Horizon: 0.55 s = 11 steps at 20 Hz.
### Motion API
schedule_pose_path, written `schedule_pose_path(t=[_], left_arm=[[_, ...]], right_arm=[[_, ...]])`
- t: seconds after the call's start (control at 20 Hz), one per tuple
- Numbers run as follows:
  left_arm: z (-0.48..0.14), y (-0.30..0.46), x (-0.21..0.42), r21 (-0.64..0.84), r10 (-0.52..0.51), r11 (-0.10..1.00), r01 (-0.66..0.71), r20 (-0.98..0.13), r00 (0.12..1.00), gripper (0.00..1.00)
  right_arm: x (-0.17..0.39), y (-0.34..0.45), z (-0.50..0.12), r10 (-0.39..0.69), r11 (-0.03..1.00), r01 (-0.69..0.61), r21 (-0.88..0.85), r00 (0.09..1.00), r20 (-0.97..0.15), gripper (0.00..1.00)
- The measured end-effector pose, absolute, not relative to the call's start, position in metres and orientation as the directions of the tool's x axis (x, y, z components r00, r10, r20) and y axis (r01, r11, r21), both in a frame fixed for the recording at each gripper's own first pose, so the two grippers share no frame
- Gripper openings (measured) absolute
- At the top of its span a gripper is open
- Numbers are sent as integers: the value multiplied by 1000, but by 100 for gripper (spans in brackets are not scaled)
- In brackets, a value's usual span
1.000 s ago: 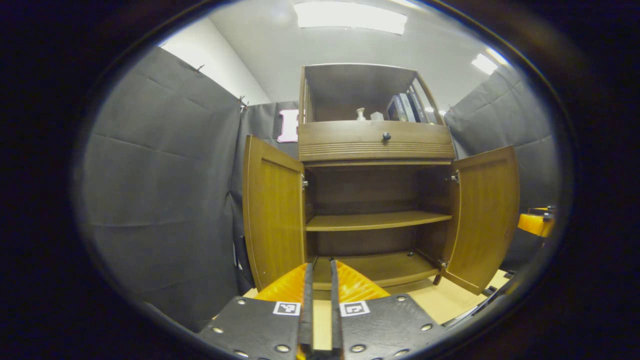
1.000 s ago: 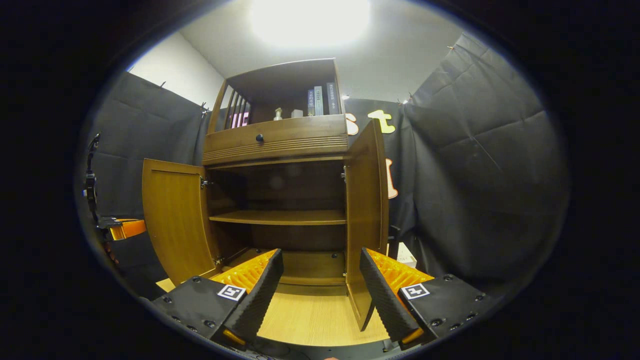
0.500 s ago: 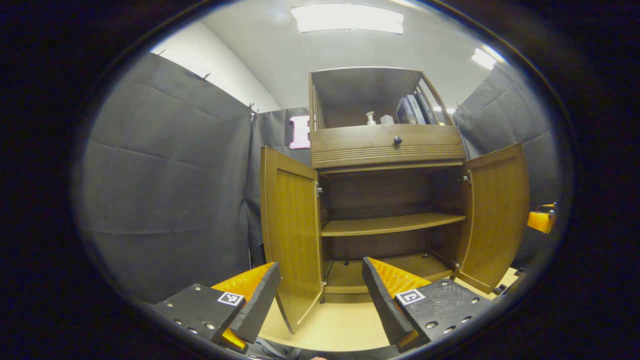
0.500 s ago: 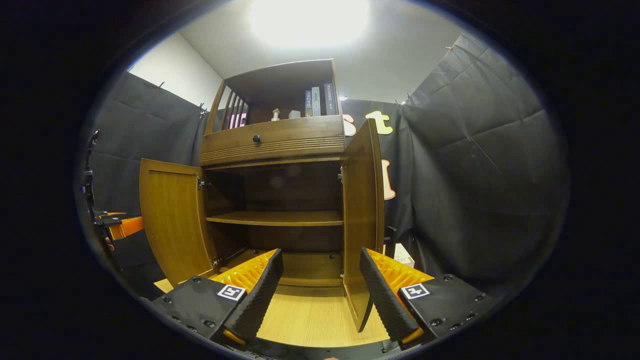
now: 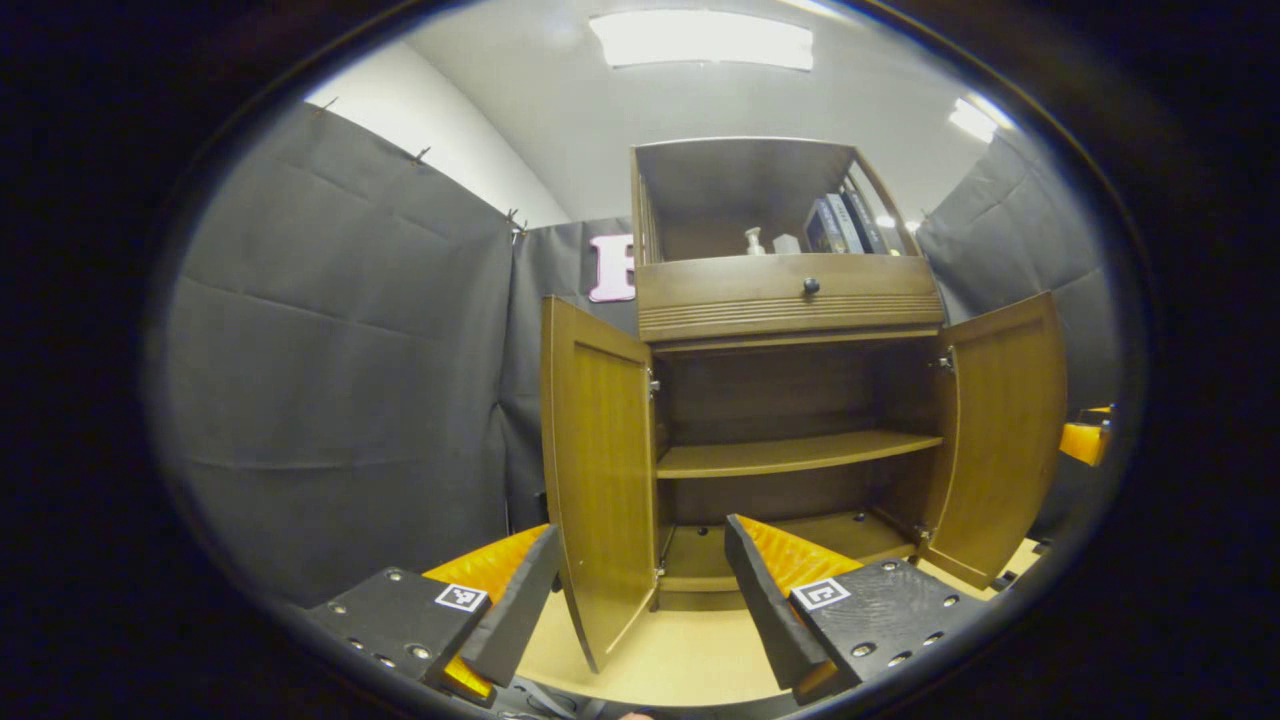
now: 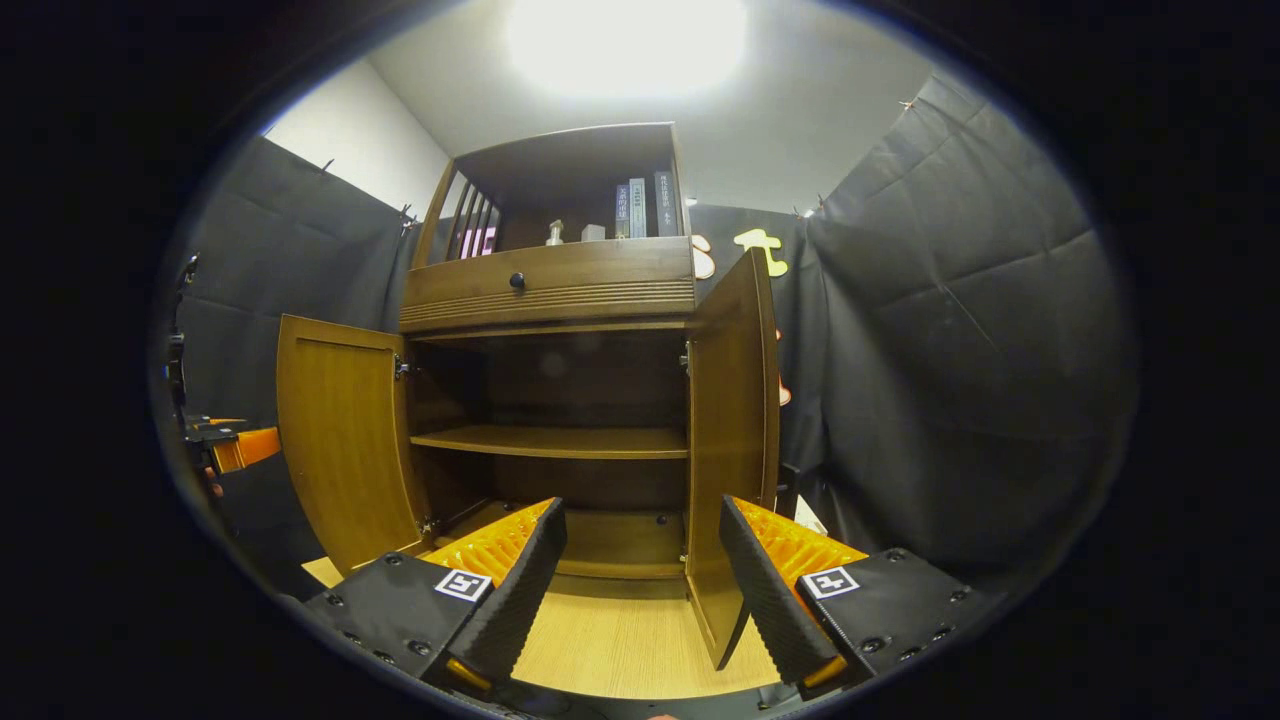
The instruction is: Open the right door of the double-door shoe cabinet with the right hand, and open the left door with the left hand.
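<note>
both doors of the shoe cabinet stand swung out: the left door and the right door each hang wide on their hinges, baring the middle shelf inside. the left gripper is spread wide with the left door's lower edge between its fingers, touching neither. the right gripper is likewise spread, the right door's bottom edge between its fingers, gripping nothing

We hold the left tool with its fingers spread wide, gripping nothing. Our right tool is likewise spread and empty, both pointing forward and slightly upward.
</note>
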<state>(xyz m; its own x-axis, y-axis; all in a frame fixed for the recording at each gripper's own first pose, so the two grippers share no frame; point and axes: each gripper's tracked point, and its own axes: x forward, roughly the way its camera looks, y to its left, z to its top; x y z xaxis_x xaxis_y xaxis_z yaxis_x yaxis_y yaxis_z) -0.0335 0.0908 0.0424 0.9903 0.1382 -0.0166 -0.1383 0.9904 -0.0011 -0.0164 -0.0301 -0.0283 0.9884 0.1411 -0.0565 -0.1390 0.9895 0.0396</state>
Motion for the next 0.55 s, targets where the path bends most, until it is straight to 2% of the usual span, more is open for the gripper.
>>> schedule_pose_path(t=[0.45, 0.5, 0.55], left_arm=[[47, 99, -33, 7, 142, 990, -142, -13, 990, 94], [48, 100, -33, 7, 143, 990, -143, -11, 990, 94], [49, 101, -34, 7, 145, 989, -145, -9, 989, 94]], right_arm=[[-16, -30, -18, 135, 990, -134, 34, 990, -45, 97], [-15, -31, -17, 133, 991, -131, 32, 990, -44, 92], [-15, -31, -16, 132, 991, -131, 29, 990, -42, 97]])
